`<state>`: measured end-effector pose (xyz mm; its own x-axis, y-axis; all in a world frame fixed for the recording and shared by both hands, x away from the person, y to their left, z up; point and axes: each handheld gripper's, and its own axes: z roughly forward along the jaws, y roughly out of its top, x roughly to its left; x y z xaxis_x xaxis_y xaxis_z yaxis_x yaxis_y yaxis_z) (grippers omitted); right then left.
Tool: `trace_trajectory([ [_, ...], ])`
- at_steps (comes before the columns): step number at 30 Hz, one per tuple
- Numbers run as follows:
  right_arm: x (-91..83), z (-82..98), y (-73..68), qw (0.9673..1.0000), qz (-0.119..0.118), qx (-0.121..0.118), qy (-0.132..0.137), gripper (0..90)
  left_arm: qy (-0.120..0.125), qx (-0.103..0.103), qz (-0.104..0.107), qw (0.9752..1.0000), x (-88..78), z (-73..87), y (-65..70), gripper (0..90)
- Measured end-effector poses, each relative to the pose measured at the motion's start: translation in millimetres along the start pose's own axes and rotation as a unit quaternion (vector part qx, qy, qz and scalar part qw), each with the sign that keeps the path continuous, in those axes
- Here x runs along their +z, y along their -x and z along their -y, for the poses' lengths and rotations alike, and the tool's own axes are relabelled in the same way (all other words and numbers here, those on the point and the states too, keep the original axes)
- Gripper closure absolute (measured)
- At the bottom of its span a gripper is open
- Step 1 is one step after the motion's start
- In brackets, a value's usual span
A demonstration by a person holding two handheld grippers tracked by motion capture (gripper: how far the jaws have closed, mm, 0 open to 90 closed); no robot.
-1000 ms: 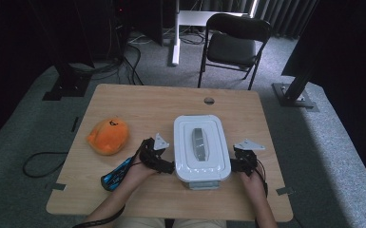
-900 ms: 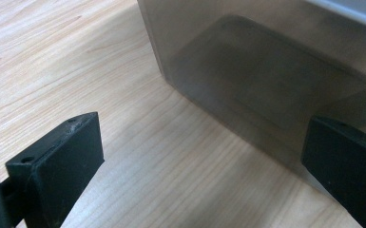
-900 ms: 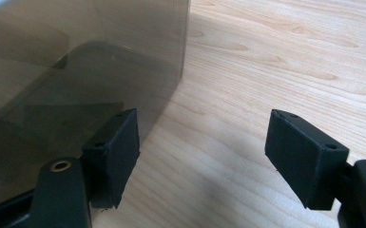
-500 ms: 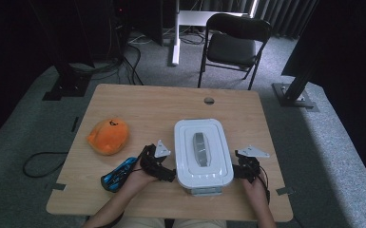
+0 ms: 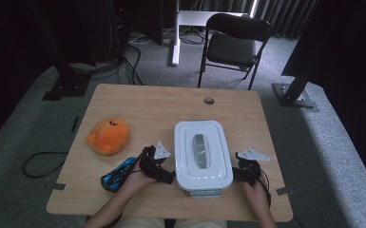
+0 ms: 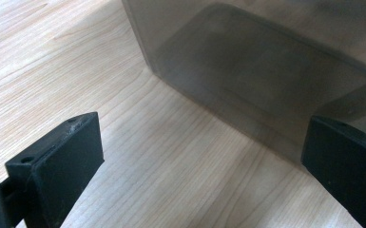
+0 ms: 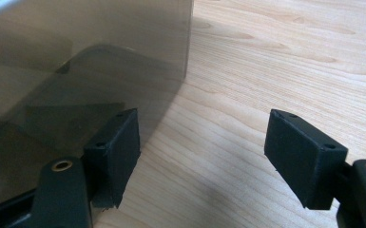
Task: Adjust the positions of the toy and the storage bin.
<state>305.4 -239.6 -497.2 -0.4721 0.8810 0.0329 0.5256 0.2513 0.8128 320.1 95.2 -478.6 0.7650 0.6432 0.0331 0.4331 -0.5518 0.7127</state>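
Note:
A white lidded box [image 5: 202,149] with a grey handle sits on the wooden table [image 5: 171,107], near its front edge. My left gripper [image 5: 165,176] lies low at the box's left side, and my right gripper [image 5: 236,174] at its right side. In the left gripper view, my left gripper [image 6: 202,128] is open over bare wood, with the smoky translucent box wall [image 6: 266,80] just ahead and behind one jaw. In the right gripper view, my right gripper [image 7: 204,123] is open too. One jaw is close against the box wall [image 7: 76,61]. Neither gripper holds anything.
An orange plush toy [image 5: 108,136] lies left of the box. A blue object [image 5: 119,173] rests by the person's left hand. A small round hole [image 5: 209,100] is in the table's far side. A black folding chair [image 5: 233,45] stands beyond the table.
Both hands and their grippers have slid a little toward the table's near edge. The box looks shifted slightly the same way.

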Motion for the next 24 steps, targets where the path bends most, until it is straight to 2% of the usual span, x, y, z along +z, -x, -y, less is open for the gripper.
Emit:
trace_trajectory([
  [7, -1.5, 3.4, -1.2, 0.9999, -0.012, 0.007, 0.003, 24.7, 0.014, -0.009, 0.003, 0.9999, -4.8, 4.5, -2.0, 0.8],
  [10, -0.8, 4.1, 0.7, 0.9999, -0.010, 0.008, 0.002, 19.3, 0.029, -0.016, 0.016, 0.9993, -8.8, 7.2, -4.6, 0.8],
  [15, 0.6, 6.1, 3.3, 0.9998, -0.017, 0.014, -0.002, 17.2, 0.043, -0.016, 0.030, 0.9985, -10.2, 19.7, -6.5, 0.8],
  [18, -0.7, 6.1, 4.9, 0.9998, -0.014, 0.013, 0.002, 16.3, 0.045, -0.006, 0.039, 0.9982, -10.5, 26.3, -4.1, 0.7],
  [24, -6.5, 5.1, 12.0, 0.9995, -0.016, 0.023, 0.015, 16.2, 0.026, -0.013, 0.044, 0.9986, -7.4, 41.2, -0.4, 0.7],
])
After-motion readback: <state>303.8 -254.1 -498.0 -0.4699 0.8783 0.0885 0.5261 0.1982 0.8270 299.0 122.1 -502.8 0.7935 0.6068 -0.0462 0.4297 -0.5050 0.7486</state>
